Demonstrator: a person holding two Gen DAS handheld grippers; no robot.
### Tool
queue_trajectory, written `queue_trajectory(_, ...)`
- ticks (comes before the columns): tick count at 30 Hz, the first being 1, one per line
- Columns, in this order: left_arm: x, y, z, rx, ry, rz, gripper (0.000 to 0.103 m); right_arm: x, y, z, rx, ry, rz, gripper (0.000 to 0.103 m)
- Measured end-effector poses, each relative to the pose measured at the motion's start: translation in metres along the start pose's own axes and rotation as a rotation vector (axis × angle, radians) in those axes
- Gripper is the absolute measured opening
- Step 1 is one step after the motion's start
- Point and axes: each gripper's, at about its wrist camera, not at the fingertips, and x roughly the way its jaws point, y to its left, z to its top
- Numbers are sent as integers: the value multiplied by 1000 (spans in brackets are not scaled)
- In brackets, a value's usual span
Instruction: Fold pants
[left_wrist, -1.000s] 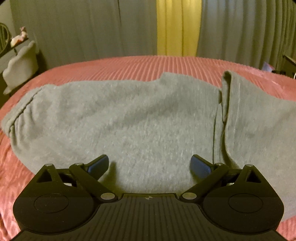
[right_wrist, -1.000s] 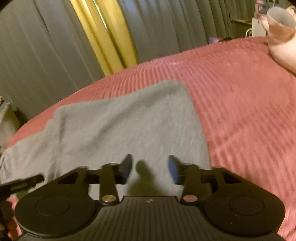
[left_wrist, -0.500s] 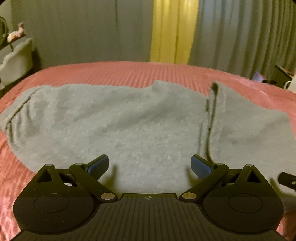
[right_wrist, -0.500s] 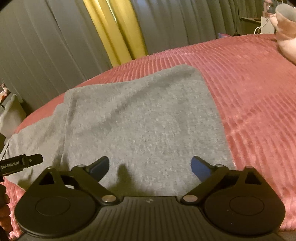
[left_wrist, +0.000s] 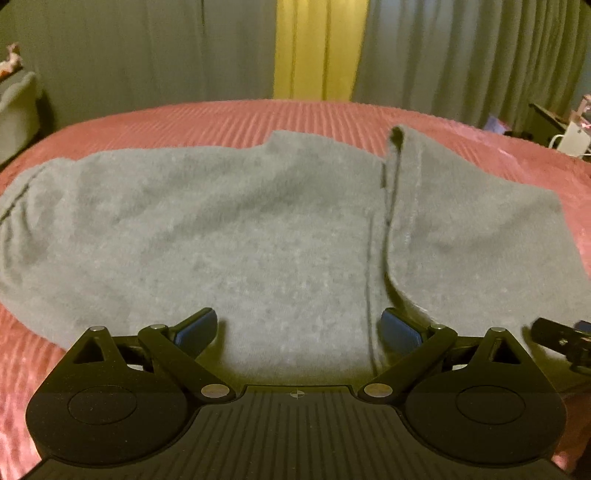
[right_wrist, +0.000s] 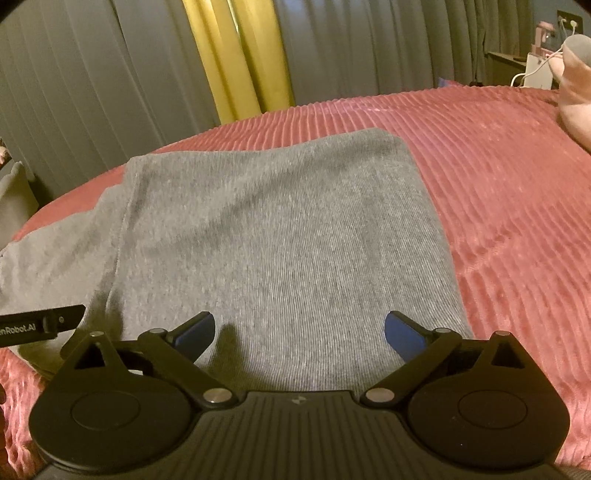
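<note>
Grey pants (left_wrist: 221, 229) lie across a red ribbed bedspread (left_wrist: 295, 114). Their right end is folded back over the rest, leaving a raised fold edge (left_wrist: 391, 206). My left gripper (left_wrist: 298, 328) hovers open over the near edge of the pants, with nothing between its blue pads. In the right wrist view the folded grey panel (right_wrist: 280, 236) lies flat, and my right gripper (right_wrist: 299, 334) stands wide open above its near edge, holding nothing. Part of the right tool (left_wrist: 561, 338) shows at the left view's right edge, and part of the left tool (right_wrist: 37, 325) at the right view's left edge.
Grey curtains with a yellow strip (left_wrist: 317, 48) hang behind the bed. A pink pillow (right_wrist: 576, 96) lies at the far right, with a side table and white cables (right_wrist: 535, 62) beyond it. A pale cushion (left_wrist: 18, 96) sits off the bed's left side.
My right gripper's jaws spread from half shut to wide open, and its view rolled more level. The left view tilted slightly, and the folded end now lies lower and flatter.
</note>
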Motion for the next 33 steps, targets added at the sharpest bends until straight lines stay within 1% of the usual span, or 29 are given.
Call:
queue_trajectory(2, 4, -3, -2, 15, 34, -26, 100, 1, 1, 0, -2, -1, -2, 99)
queue_trajectory(3, 9, -5, -3, 35, 63, -31, 100, 2, 1, 0, -4, -2, -3, 99)
queue_trajectory(4, 12, -7, -5, 51, 82, -15, 101, 3, 1, 0, -8, -2, -6, 99)
queue_trajectory(5, 13, -5, -5, 55, 81, 15, 101, 4, 2, 0, -14, -2, -9, 99)
queue_trajectory(6, 13, 0, -4, 34, 74, 49, 101, 4, 2, 0, -20, -1, -12, 99)
queue_trajectory(7, 14, 7, -2, 8, 76, 117, 99, 4, 3, -1, -26, 0, -14, 99)
queue_trajectory(8, 15, 18, 2, -26, 75, 207, 99, 4, 4, -1, -33, 1, -18, 99)
queue_trajectory(9, 14, 29, 4, -60, 68, 254, 99, 4, 4, -1, -37, 2, -20, 99)
queue_trajectory(10, 11, 48, 9, -126, 60, 288, 99, 4, 4, -1, -38, 3, -20, 99)
queue_trajectory(11, 5, 66, 13, -192, 50, 286, 99, 4, 4, 0, -37, 3, -18, 99)
queue_trajectory(13, -11, 109, 21, -358, 11, 235, 99, 4, 2, 0, -25, 1, -10, 99)
queue_trajectory(15, -26, 159, 24, -536, -39, 168, 99, 3, 1, 0, -15, -2, -1, 99)
queue_trajectory(17, -32, 210, 19, -692, -76, 96, 98, 1, -1, 1, -7, -4, 9, 99)
queue_trajectory(18, -32, 228, 15, -743, -76, 71, 98, 1, -2, 0, -2, -4, 13, 99)
queue_trajectory(20, -29, 268, -3, -854, -77, 9, 93, 1, -4, 1, 7, -5, 20, 99)
queue_trajectory(21, -26, 285, -13, -915, -69, -9, 86, 1, -4, 1, 9, -5, 21, 99)
queue_trajectory(22, -22, 300, -19, -969, -59, -24, 81, 1, -3, 1, 7, -5, 19, 99)
queue_trajectory(23, -19, 310, -26, -1020, -50, -29, 80, 1, -2, 1, 2, -4, 15, 99)
queue_trajectory(25, -16, 323, -34, -1101, -62, -49, 80, 2, 1, 0, -14, -2, 3, 99)
queue_trajectory(27, -9, 330, -39, -1147, -92, -132, 80, 3, 2, 0, -24, 0, -6, 99)
queue_trajectory(28, -5, 334, -40, -1160, -95, -169, 80, 3, 3, 0, -32, 2, -10, 99)
queue_trajectory(29, 1, 335, -40, -1173, -87, -189, 80, 4, 4, 0, -37, 2, -13, 99)
queue_trajectory(31, 8, 338, -43, -1189, -77, -183, 79, 4, 3, 0, -37, 3, -14, 99)
queue_trajectory(33, 13, 341, -45, -1221, -90, -216, 79, 4, 1, 1, -31, 2, -10, 99)
